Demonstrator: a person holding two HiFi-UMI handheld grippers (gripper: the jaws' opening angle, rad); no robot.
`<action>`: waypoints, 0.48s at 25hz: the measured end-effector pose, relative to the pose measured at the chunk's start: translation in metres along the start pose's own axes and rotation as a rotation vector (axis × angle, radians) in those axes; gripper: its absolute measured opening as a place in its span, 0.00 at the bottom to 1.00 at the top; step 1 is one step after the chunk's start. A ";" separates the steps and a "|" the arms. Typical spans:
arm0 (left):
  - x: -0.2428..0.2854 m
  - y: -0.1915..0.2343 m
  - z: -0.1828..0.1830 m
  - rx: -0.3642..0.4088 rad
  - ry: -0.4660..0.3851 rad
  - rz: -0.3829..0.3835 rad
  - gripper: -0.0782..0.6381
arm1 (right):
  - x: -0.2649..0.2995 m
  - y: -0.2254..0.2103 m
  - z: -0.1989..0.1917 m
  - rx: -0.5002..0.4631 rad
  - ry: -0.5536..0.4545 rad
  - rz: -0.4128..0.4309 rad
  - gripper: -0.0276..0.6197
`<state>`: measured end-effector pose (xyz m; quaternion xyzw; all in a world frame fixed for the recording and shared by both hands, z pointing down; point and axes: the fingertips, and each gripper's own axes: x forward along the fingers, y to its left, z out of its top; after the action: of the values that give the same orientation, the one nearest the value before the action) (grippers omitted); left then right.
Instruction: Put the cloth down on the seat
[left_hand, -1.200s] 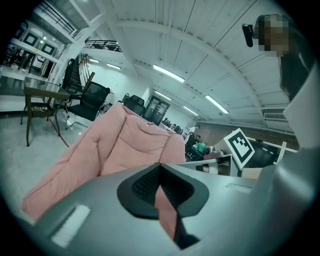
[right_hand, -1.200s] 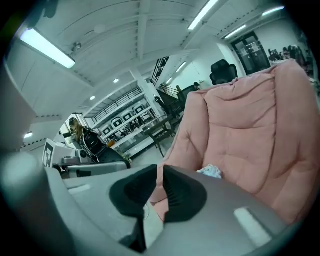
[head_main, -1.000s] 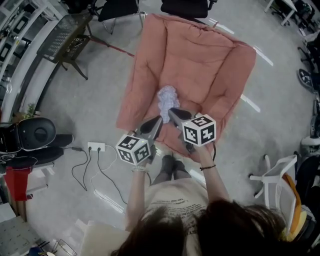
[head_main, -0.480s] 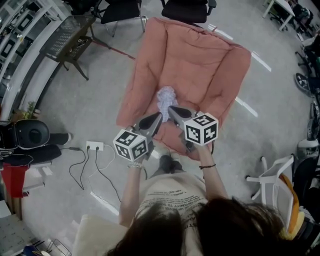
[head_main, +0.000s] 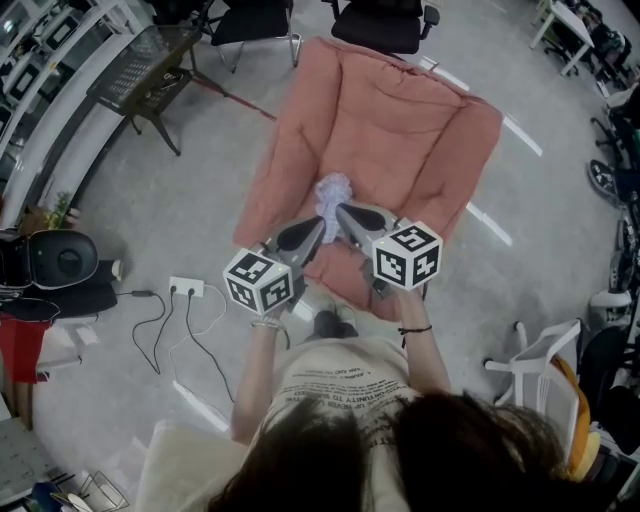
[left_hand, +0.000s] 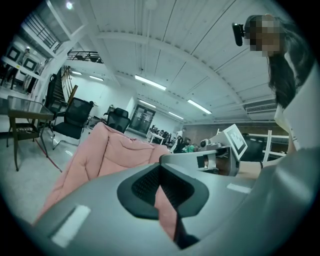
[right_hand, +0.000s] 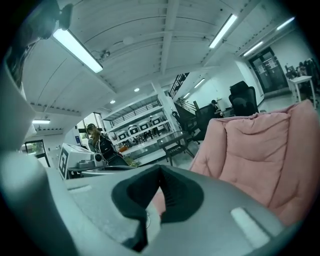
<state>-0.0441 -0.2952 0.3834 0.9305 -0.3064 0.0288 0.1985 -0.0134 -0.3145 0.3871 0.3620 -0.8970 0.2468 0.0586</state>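
Already the white cloth (head_main: 333, 194) lies on the pink seat (head_main: 400, 110).

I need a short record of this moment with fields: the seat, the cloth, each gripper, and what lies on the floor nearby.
seat: pink padded chair on the grey floor
cloth: pale, crumpled, lying on the seat cushion
left gripper: jaws together, empty, tip just short of the cloth
right gripper: jaws together, empty, tip at the cloth's near edge; contact unclear
floor nearby: white power strip with cables, on the left gripper's side
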 end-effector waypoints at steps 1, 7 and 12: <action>-0.001 0.000 0.002 0.005 -0.004 0.000 0.10 | 0.000 0.001 0.002 -0.009 -0.004 0.001 0.05; -0.012 -0.002 0.014 0.030 -0.030 0.008 0.10 | -0.002 0.015 0.017 -0.062 -0.038 0.020 0.05; -0.018 -0.004 0.018 0.042 -0.040 0.015 0.10 | -0.003 0.023 0.021 -0.085 -0.055 0.040 0.05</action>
<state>-0.0577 -0.2894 0.3629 0.9326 -0.3166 0.0183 0.1724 -0.0254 -0.3086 0.3586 0.3480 -0.9150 0.1995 0.0446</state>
